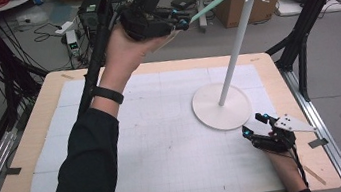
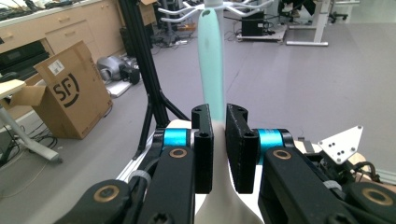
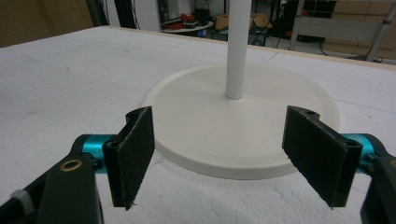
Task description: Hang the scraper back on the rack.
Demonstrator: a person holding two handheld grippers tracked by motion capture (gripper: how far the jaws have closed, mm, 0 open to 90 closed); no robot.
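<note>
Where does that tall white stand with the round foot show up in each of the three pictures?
High view: the white stand rises right of centre, its round base on the table mat and its hooked top at the upper right.
Left gripper view: its hooked top sits at the top edge, just past the mint-green stick.
Right gripper view: its round base and lower pole fill the middle, between the open jaws.
Shared landmark: the white pole.

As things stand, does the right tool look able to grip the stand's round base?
Probably yes: the right tool is open, low on the mat, with the base's near rim right before it and nothing between.
</note>
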